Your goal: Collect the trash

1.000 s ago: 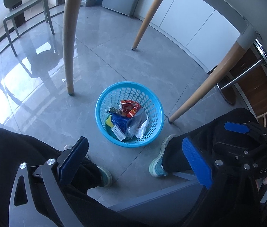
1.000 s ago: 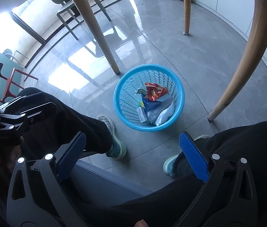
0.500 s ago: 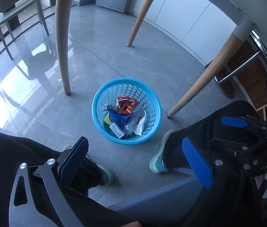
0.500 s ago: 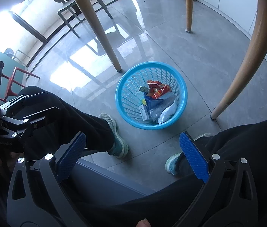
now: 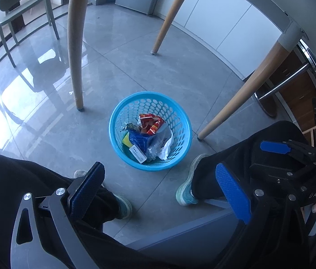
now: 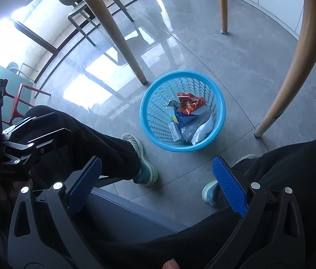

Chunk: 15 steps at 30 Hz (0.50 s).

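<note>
Both my tongs hang released over the trash basket on the floor.

My left gripper (image 5: 160, 190) and right gripper (image 6: 158, 186) each have their blue-padded fingers spread wide, grasping nothing. The round blue perforated plastic basket (image 5: 181, 121) stands on the glossy grey tiled floor (image 5: 117, 71) between the tan wooden table legs (image 5: 75, 44), just beyond my feet, holding a red snack wrapper (image 5: 150, 123), a blue packet (image 5: 138, 140) and crumpled clear plastic (image 5: 161, 144).

home dining area | wooden table legs (image 5: 75, 44) on glossy grey floor tiles (image 5: 124, 67) | green chair (image 5: 25, 6) | white cabinet doors (image 5: 225, 22)
</note>
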Available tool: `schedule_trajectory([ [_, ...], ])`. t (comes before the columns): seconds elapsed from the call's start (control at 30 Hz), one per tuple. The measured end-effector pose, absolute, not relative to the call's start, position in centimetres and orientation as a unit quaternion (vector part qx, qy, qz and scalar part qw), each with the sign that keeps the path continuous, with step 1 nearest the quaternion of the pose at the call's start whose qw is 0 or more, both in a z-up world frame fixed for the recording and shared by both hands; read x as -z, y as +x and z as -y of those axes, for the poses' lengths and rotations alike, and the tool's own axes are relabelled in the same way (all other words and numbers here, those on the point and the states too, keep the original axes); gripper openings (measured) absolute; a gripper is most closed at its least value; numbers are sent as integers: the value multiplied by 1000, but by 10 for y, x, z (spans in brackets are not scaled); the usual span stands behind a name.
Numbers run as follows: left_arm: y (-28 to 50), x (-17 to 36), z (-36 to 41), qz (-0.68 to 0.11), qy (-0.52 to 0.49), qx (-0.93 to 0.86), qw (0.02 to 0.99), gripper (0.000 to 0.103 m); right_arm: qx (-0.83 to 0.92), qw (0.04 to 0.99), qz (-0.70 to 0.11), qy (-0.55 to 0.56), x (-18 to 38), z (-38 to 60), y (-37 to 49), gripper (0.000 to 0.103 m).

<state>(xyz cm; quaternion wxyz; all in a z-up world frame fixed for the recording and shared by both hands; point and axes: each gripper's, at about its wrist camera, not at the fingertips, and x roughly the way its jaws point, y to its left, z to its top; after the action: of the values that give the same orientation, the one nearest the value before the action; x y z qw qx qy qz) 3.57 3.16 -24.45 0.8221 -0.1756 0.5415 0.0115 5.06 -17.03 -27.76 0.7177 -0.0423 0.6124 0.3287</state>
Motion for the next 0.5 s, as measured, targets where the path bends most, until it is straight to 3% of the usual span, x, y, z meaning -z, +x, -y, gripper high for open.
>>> schedule_trajectory([
  [0.5, 36, 245, -33, -544, -180, -13, 819, 97, -323, 708, -626, -38, 285, 166, 48, 95],
])
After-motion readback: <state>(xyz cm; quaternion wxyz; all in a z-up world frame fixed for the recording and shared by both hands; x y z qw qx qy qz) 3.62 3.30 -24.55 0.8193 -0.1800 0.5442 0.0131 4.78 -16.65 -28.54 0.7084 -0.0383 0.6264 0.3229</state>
